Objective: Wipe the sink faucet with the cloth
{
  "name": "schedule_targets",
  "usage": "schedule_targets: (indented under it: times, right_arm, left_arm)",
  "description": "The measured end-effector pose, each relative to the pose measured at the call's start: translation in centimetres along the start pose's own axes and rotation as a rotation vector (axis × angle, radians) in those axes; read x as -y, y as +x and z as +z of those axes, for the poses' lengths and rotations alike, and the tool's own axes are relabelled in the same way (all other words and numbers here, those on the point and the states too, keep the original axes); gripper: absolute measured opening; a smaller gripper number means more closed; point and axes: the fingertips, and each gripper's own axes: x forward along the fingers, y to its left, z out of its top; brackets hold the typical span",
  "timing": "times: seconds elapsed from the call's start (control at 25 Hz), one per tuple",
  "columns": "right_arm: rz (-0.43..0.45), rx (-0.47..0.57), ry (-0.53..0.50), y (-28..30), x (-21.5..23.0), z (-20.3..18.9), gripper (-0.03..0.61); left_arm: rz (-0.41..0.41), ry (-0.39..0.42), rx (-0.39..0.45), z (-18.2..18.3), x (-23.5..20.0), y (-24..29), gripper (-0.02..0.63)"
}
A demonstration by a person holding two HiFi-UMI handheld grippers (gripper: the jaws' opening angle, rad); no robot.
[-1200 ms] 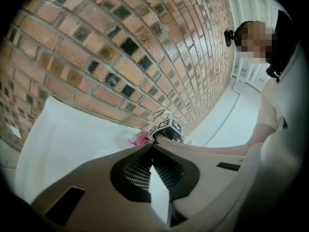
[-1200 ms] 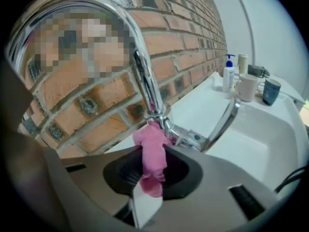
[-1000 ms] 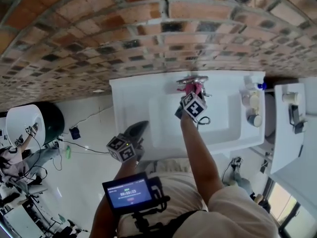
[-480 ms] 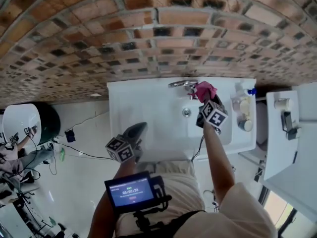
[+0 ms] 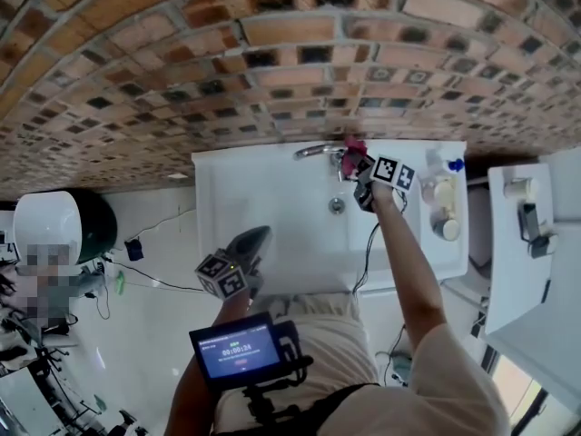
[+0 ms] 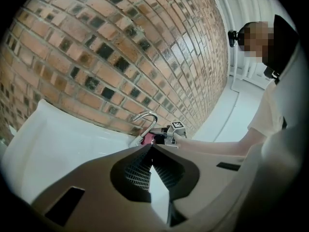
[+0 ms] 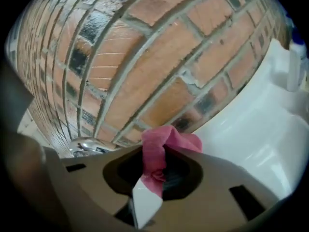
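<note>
along the brick wall [image 5: 272,71] one white sink [image 5: 218,184] is sitting, its basin showing a single round drain [image 5: 337,205]. on the sink's right ledge three small containers [image 5: 439,190] are standing close together, one of them a bottle with a blue top; what they are holding cannot be told.

one faucet [image 5: 313,151], shiny and curved, is rising from the back edge of the sink. one cloth [image 5: 355,144] is sitting right beside the faucet's base, on its right side in the head view; whether it is touching the metal cannot be told. the cloth is showing pink-red, crumpled and folded, with a bunched end sticking out past the jaw tips toward the wall and a thin pinched strip running back between the jaws.

two grippers are showing. the right gripper [image 5: 361,164] is clenching the cloth, its jaws pressing tight on the fabric, and it is reaching over the back of the sink with its marker cube toward the containers. the left gripper [image 5: 260,232] is hanging well apart from the faucet, at the sink's near edge, close to the person's body; its jaws are meeting at the tips and gripping nothing.

one small screen [image 5: 234,351] is glowing on the person's chest.
</note>
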Motion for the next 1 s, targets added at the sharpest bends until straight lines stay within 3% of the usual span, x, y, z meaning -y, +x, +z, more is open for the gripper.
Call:
schedule_targets:
  times: [0.12, 0.4, 0.56, 0.64, 0.88, 1.0]
  right_arm:
    - [0.076, -0.051, 0.028, 0.0, 0.1, 0.0, 0.098]
    - [0.224, -0.107, -0.117, -0.8, -1.3, 0.0, 0.118]
    - [0.32, -0.155, -0.359, -1.8, -3.0, -0.6, 0.164]
    - [0.375, -0.215, -0.488, -2.0, -4.0, -1.4, 0.279]
    - [0.385, -0.419, -0.912, -2.4, -4.1, -2.9, 0.281]
    - [0.401, -0.515, -1.071, -2.5, -4.3, -3.4, 0.281]
  left_arm:
    - [0.023, 0.003, 0.008, -0.1, 0.1, 0.0, 0.006]
    - [0.07, -0.014, 0.017, -0.5, -0.1, 0.2, 0.006]
    - [0.074, -0.001, 0.009, -0.7, 0.4, 0.5, 0.006]
    - [0.08, 0.0, 0.008, -0.8, 0.5, 0.5, 0.006]
    - [0.105, -0.013, 0.004, -1.7, 0.4, 0.2, 0.006]
    - [0.114, -0.025, 0.008, -1.8, 0.5, 0.1, 0.006]
